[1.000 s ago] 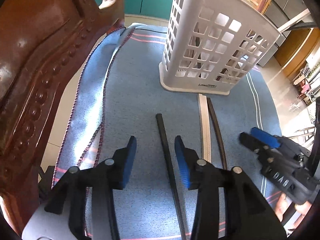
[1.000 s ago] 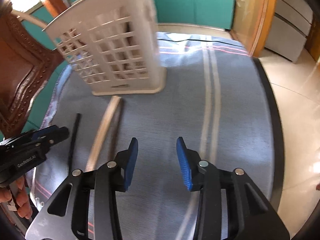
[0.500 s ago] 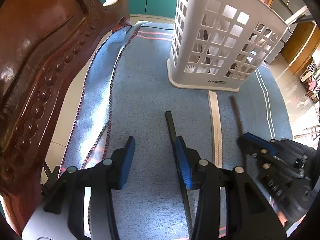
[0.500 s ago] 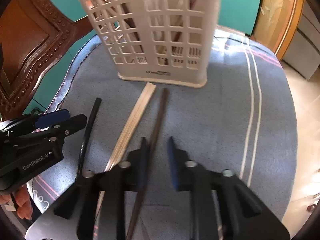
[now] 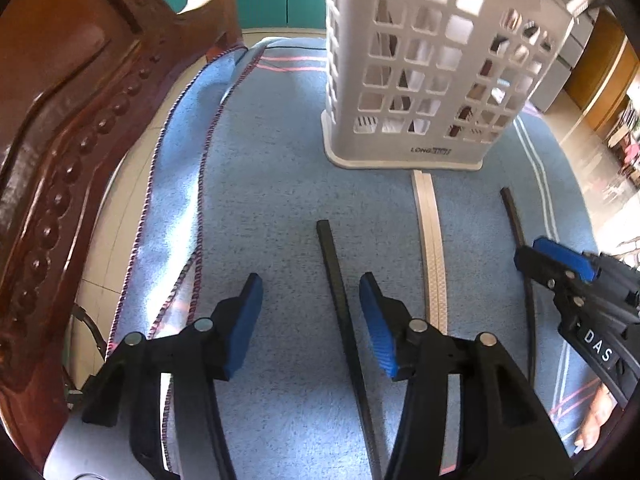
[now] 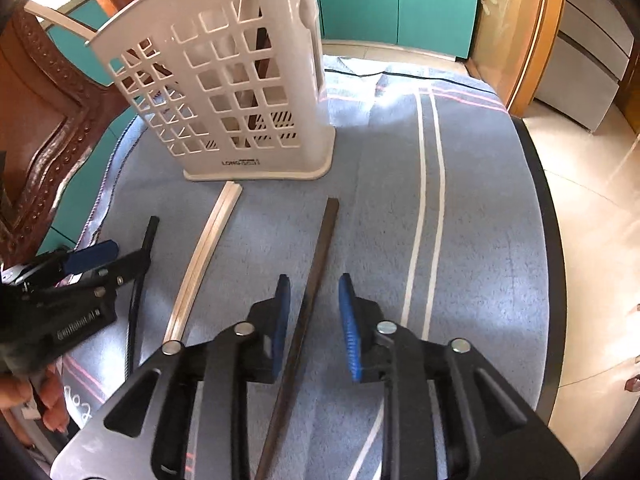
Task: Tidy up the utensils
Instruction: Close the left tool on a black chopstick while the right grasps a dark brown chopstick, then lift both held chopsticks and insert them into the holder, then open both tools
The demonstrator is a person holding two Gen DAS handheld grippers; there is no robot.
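Brown chopstick (image 6: 316,280) between right gripper (image 6: 312,324) pads

- Teal cabinet doors (image 6: 396,0) along the far wall.
- Carved dark wooden chair (image 5: 60,140) at left.
- Glossy pale tiled floor (image 6: 592,216) at right, brightly sunlit.
- Blue striped cloth (image 6: 472,240) over the table.

The basket (image 5: 408,80) base reads "LONG"; one claw (image 5: 560,268) reads "DAS", the other (image 6: 116,264) "GenRobot.AI".

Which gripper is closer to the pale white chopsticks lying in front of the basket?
Left. The left gripper straddles the black chopstick right beside the white chopsticks. The right gripper, fingers opening, straddles the dark brown chopstick farther away.
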